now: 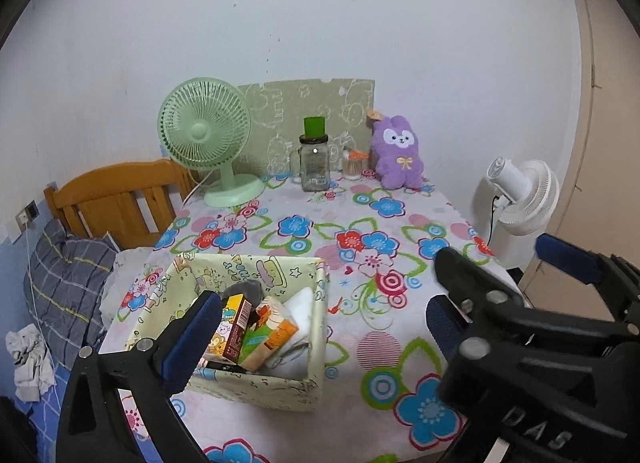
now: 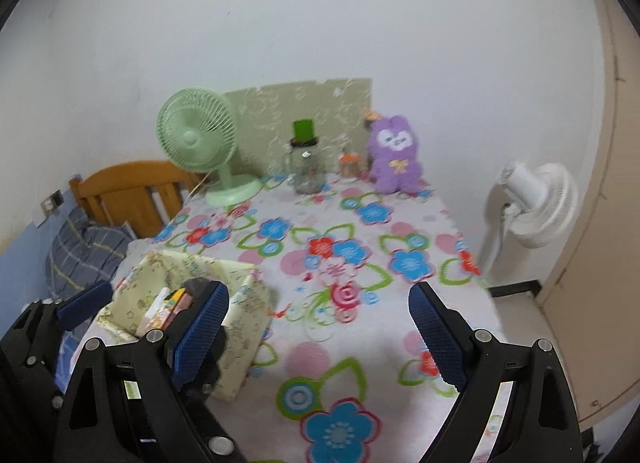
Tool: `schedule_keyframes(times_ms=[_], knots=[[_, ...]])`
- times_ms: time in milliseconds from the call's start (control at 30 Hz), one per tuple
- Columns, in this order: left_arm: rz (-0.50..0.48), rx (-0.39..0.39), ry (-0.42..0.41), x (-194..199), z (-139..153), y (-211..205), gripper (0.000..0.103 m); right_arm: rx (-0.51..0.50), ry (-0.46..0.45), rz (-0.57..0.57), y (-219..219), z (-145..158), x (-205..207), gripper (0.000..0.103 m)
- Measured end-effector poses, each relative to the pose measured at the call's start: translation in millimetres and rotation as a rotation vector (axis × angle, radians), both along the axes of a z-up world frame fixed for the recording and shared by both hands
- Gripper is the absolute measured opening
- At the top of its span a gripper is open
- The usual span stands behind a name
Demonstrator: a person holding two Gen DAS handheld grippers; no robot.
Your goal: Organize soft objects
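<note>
A cream cartoon-print fabric basket [image 1: 248, 267] [image 2: 244, 327] sits on the floral tablecloth near the front left. It holds snack cartons [image 1: 256, 331], something white and soft [image 1: 302, 303] and a grey item. A purple plush rabbit [image 1: 398, 151] [image 2: 394, 157] sits upright at the table's far end against the wall. My left gripper [image 1: 316, 315] hangs open over the basket's near side with nothing between its blue pads. My right gripper [image 2: 318, 295] is open over bare cloth just right of the basket, also holding nothing, and shows beside the left one [image 1: 494, 251].
At the back stand a green desk fan [image 1: 204, 143], a glass jar with a green lid [image 1: 314, 165] and a small swab pot [image 1: 354, 167]. A white fan [image 1: 524, 195] stands off the table's right edge. To the left are a wooden headboard [image 1: 120, 195] and a plaid pillow [image 1: 64, 283].
</note>
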State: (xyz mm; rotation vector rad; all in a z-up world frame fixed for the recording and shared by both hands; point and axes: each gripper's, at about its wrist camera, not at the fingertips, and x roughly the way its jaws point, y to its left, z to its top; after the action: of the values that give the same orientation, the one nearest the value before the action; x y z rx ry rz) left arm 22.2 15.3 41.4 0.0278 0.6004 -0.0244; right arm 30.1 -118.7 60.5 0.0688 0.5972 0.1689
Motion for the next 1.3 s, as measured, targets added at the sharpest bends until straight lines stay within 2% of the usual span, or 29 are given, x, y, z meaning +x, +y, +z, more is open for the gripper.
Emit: schedule_keyframes(times_ms=[500, 667, 933, 1300], knots=[[0.017, 0.020, -0.060, -38, 26, -11, 0.103, -0.013, -0.101, -0.071, -54, 26, -51, 0.094], [0.047, 0.020, -0.068, -45, 27, -8, 0.103, -0.004, -0.118, -0.069, -58, 28, -61, 0.101], [0.082, 0.014, -0.057, -50, 22, 1, 0.103, 0.001, -0.103, -0.055, -58, 21, -61, 0.101], [0.080, -0.008, -0.066, -49, 22, 5, 0.103, -0.003, -0.106, -0.064, -55, 22, -61, 0.101]])
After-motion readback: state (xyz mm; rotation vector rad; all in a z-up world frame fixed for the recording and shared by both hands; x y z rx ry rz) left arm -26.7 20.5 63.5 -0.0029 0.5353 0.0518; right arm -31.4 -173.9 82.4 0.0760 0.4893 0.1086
